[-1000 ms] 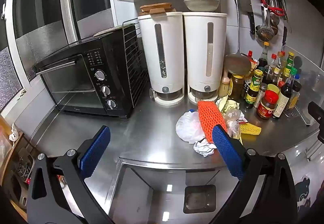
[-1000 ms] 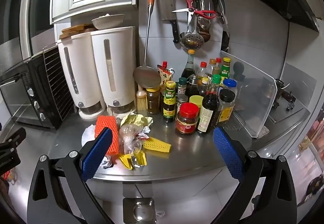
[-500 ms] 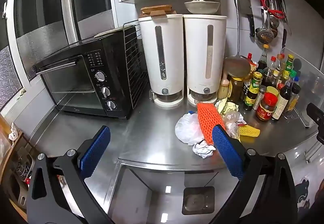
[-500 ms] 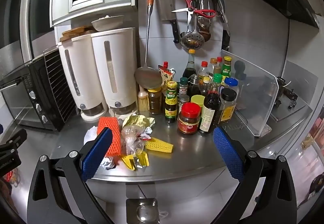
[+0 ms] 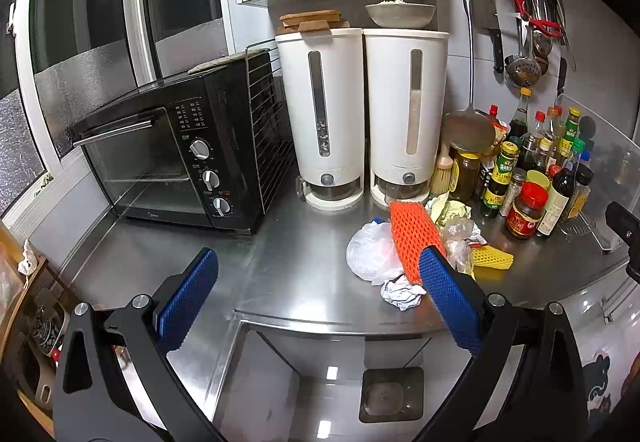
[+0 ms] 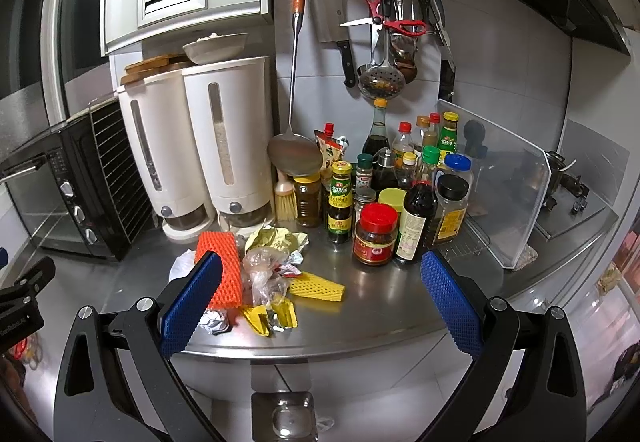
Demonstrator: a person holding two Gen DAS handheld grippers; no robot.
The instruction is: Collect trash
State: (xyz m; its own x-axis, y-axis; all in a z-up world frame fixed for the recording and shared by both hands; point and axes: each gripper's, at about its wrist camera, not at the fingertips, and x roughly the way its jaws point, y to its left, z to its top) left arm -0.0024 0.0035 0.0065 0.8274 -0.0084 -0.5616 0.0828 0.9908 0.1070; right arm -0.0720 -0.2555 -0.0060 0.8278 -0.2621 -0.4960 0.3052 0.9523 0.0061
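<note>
Both my hand-held grippers are wide apart. The trash (image 6: 260,274) lies just past my right hand-held gripper (image 6: 320,306), a bit left.

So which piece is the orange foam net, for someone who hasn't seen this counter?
Find the two white dispensers on the steel counter. The trash pile lies before them. The orange foam net is its leftmost bright piece, long and diamond-meshed; the other nets are yellow.

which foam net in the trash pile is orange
The long net at the pile's left, beside the white bag; the other nets are yellow.
</note>
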